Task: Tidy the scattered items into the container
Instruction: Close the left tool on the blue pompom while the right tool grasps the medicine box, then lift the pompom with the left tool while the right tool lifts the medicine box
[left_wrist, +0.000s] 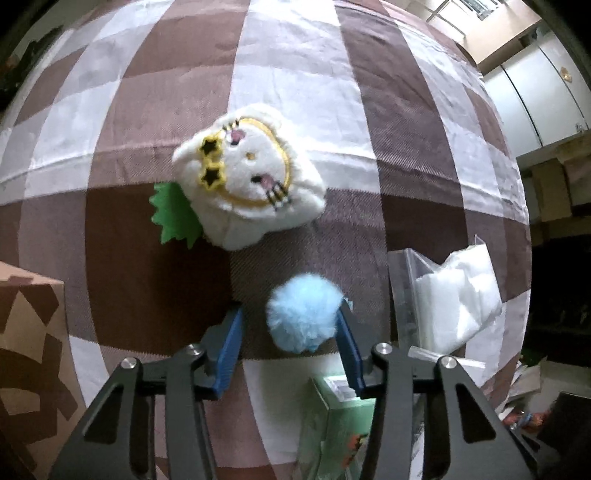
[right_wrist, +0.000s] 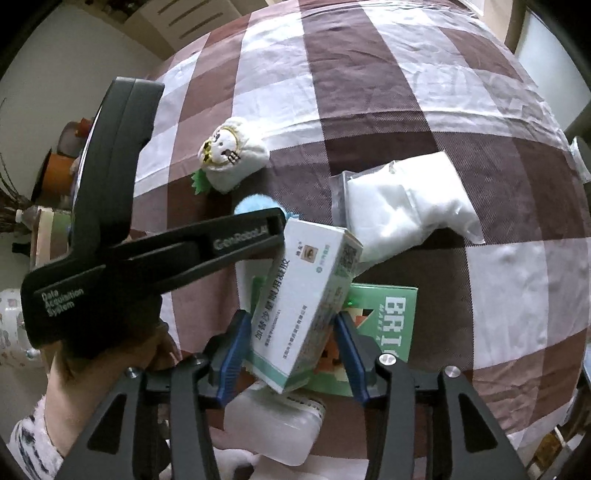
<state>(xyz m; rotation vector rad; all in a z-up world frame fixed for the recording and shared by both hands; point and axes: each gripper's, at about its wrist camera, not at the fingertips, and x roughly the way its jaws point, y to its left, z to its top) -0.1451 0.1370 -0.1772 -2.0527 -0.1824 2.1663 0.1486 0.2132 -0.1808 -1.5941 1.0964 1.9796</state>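
Note:
My left gripper is open around a fluffy light-blue pompom, which lies on the checked cloth and touches the right finger. A white plush cat face with star glasses and a green leaf lies just beyond. My right gripper is shut on a white and green medicine box, held tilted above a green box. In the right wrist view the left gripper's body crosses in front of the pompom, and the plush lies farther off.
A brown cardboard box stands at the left. A clear bag of white material lies to the right. A white plastic container sits below the right gripper. The table edge runs along the right.

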